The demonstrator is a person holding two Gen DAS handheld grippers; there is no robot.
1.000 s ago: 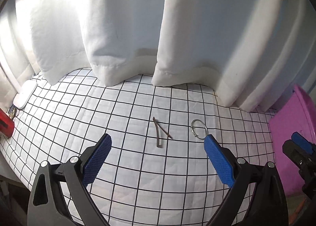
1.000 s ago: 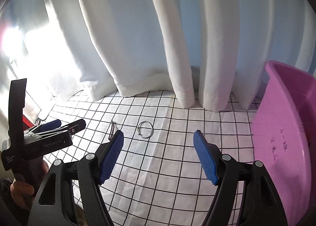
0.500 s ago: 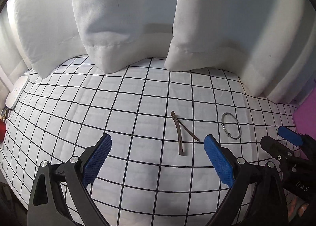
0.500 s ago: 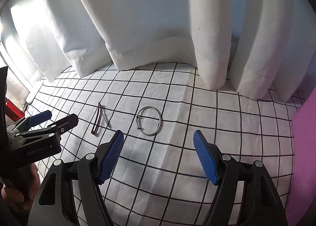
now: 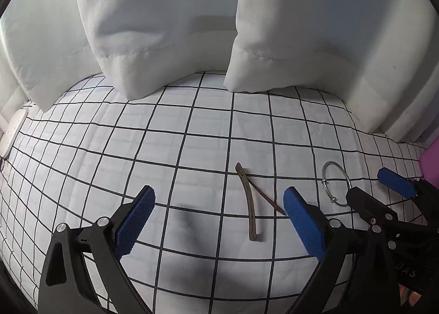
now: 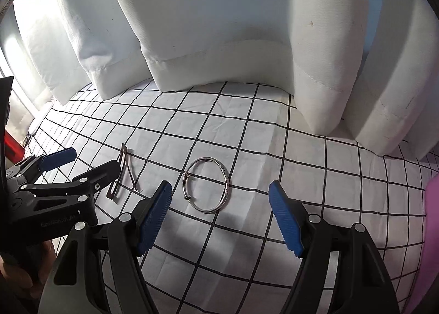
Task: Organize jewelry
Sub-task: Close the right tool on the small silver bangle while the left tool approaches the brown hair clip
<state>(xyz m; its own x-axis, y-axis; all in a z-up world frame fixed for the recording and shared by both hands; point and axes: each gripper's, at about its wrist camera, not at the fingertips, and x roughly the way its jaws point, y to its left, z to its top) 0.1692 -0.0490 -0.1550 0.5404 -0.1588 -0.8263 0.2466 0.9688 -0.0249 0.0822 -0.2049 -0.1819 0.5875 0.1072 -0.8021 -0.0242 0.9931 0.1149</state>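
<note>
Both tools (image 5: 219, 212) (image 6: 219, 198) gape empty; thin silver bangle (image 6: 206, 185), seemingly bead-ended, lies flat.

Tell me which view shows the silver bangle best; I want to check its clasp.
The right wrist view: the silver bangle lies whole and large between the open right gripper fingers, its bead ends visible. The left wrist view shows it small, partly hidden behind the right gripper.

White curtain (image 5: 153, 26) over grid cloth (image 5: 164, 149); red obj (image 6: 11, 146) at left.

right gripper (image 6: 221, 214) jaws apart | bangle (image 6: 206, 185) between | hair clip (image 6: 118, 177) left
</note>
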